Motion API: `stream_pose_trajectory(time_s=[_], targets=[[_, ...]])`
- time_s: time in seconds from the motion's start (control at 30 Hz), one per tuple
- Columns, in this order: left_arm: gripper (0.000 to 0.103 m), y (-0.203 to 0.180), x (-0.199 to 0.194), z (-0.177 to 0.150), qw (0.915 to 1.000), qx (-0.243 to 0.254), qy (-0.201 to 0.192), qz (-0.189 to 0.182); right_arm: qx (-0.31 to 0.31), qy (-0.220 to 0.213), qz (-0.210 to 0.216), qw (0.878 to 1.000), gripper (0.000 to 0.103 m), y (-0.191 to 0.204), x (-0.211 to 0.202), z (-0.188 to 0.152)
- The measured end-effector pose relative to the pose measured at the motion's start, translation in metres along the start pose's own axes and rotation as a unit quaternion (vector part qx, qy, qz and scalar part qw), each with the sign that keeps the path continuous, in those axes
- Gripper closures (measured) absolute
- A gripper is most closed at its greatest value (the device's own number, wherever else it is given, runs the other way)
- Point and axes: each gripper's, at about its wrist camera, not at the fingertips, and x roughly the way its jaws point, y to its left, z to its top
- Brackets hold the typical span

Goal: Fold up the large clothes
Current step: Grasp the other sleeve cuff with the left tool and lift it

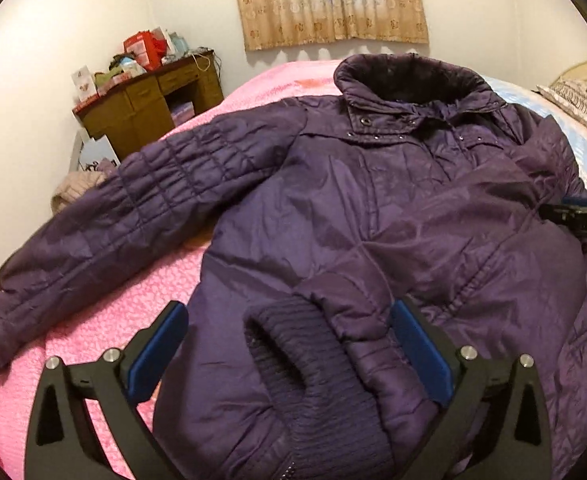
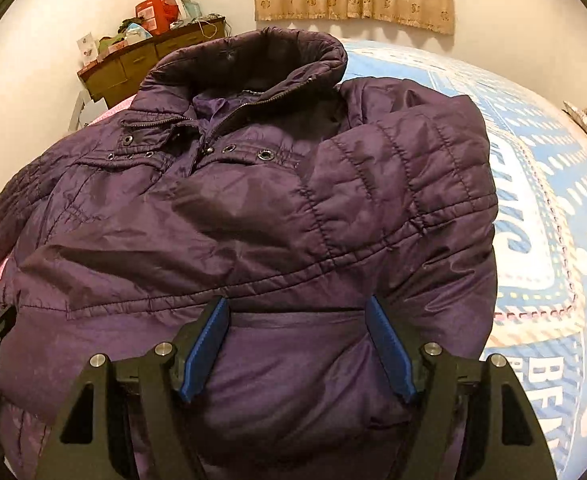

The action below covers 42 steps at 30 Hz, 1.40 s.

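Observation:
A large purple quilted jacket (image 1: pixel 373 208) lies front-up on the bed, collar at the far end. Its left sleeve (image 1: pixel 105 224) stretches out over the pink cover. Its right sleeve is folded across the body, the ribbed cuff (image 1: pixel 293 360) lying between my left gripper's fingers. My left gripper (image 1: pixel 289 344) is open around that cuff. In the right wrist view the jacket (image 2: pixel 253 220) fills the frame, with the folded sleeve (image 2: pixel 405 184) across its chest. My right gripper (image 2: pixel 297 340) is open over the jacket's lower body, its blue pads apart.
The bed has a pink cover (image 1: pixel 93 344) on the left and a blue patterned cover (image 2: pixel 541 240) on the right. A cluttered wooden desk (image 1: pixel 149 96) stands by the far wall, under a curtain (image 1: pixel 329 4). A pillow (image 1: pixel 581 100) lies at far right.

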Motion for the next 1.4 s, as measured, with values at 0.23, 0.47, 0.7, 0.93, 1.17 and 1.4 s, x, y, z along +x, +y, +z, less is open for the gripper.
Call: stream_pose_trajectory(time_s=[0.23,0.47,0.7,0.93,1.17,1.4], targets=[[0.000,-0.003,-0.003,-0.001,1.0000,0.001,-0.005,0.003,-0.002,0.006,0.005,1.000,0.031,-0.002,-0.005,0.000],[0.000,0.000,-0.003,0.000,1.0000,-0.002,-0.007,-0.001,0.068,-0.090,0.033,0.993,0.031,-0.032,-0.072,0.032],[0.000,0.000,-0.003,-0.001,1.0000,-0.003,-0.008,0.000,0.060,-0.055,-0.020,0.997,0.031,-0.053,-0.023,0.063],[0.000,0.000,-0.003,-0.002,1.0000,-0.001,-0.010,0.002,0.037,-0.016,-0.029,0.999,0.031,-0.053,0.025,0.049],[0.000,0.000,-0.003,-0.003,0.9999,-0.001,-0.010,0.002,0.031,-0.018,-0.037,0.999,0.030,-0.050,0.027,0.044],[0.000,-0.002,-0.002,-0.002,0.9999,0.000,-0.010,0.004,0.034,0.025,-0.062,0.997,0.030,-0.038,0.005,0.053]])
